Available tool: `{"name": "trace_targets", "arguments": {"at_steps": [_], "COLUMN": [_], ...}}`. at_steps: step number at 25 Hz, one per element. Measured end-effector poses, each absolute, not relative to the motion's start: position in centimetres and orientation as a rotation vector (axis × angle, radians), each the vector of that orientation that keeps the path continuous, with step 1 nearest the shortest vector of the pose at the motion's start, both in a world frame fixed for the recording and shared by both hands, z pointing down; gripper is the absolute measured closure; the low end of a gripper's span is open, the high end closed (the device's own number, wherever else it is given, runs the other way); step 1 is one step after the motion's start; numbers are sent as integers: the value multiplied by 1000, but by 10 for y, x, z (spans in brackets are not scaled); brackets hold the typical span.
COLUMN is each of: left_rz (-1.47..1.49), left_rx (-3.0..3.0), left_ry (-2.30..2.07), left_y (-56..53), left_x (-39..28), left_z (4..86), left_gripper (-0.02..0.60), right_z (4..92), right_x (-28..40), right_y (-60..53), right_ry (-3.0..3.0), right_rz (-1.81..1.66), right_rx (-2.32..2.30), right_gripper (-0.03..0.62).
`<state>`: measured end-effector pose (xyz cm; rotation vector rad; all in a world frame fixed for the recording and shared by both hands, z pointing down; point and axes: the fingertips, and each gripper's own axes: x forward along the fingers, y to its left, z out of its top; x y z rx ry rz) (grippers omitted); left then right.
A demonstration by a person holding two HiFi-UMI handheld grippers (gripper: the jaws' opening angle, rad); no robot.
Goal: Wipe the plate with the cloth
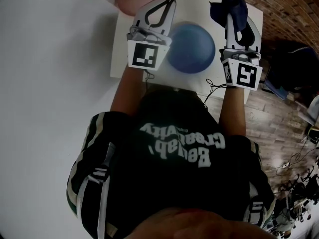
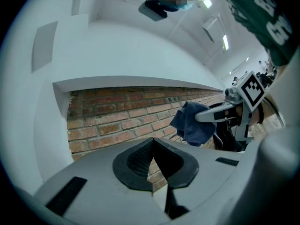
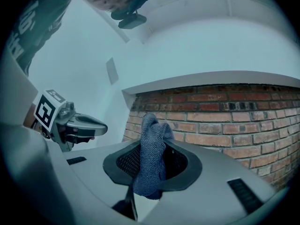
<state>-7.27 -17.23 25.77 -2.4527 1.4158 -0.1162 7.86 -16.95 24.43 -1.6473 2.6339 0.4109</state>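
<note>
My right tongs (image 1: 231, 6) pinch the dark blue cloth (image 3: 151, 158), bunched up past the tips. My left tongs (image 1: 165, 4) are pressed together with nothing in them. The blue plate (image 1: 192, 48) sits on the white table (image 1: 119, 54) between my two tongs, down-left of the cloth in the head view (it's round, so no long axis). The cloth hand probably has to go left and down. The white print on my shirt (image 1: 174, 148) is upside down. One word looks like "Creativity", the rest is unreadable. No labels on plate or cloth.
</note>
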Motion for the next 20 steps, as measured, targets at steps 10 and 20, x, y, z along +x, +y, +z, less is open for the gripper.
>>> {"name": "trace_targets", "arguments": {"at_steps": [10, 20], "left_rz": [-241, -357], "left_rx": [-2566, -2644], "left_ry": [1414, 1410], "left_y": [-188, -178], "left_x": [-59, -58], "left_z": [323, 372], "left_gripper": [580, 580], "right_z": [304, 339], "right_x": [80, 76], "right_y": [-179, -162], "right_ry": [2716, 2757], "right_rz": [291, 241], "right_rx": [-1646, -1687], "right_gripper": [510, 508]}}
